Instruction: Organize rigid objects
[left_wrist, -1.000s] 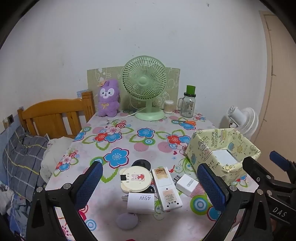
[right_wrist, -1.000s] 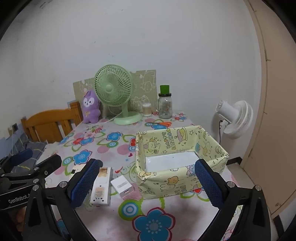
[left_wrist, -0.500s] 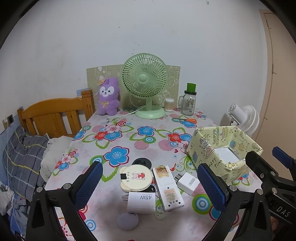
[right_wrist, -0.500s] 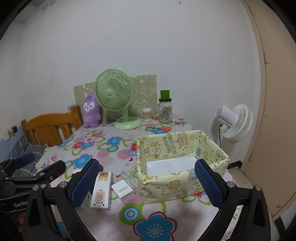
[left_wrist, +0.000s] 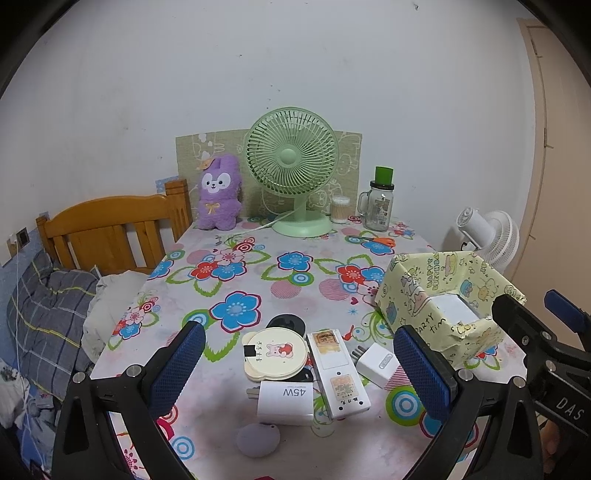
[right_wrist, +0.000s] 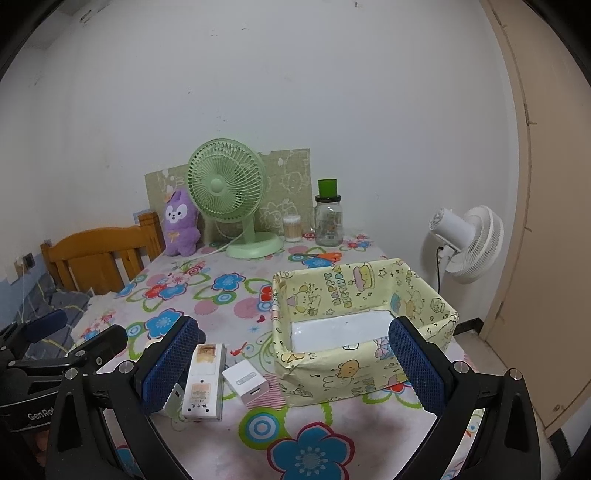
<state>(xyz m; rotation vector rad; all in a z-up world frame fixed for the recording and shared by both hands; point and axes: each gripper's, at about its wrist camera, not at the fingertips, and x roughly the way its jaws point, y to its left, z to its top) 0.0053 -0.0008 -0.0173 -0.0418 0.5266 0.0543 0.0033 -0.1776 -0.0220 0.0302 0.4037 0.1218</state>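
Chargers (left_wrist: 377, 364) beside paper box (right_wrist: 364, 373), green fan (left_wrist: 291, 162) behind, both grippers (left_wrist: 299, 369) (right_wrist: 291, 365) wide open, empty

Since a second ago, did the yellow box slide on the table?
No. The yellow box keeps its place beside the small white charger and the flower prints of the tablecloth. Only the cameras drifted, so it looks slightly shifted.

black tool (left_wrist: 299, 363), blue textured pads (left_wrist: 179, 362), silver screws
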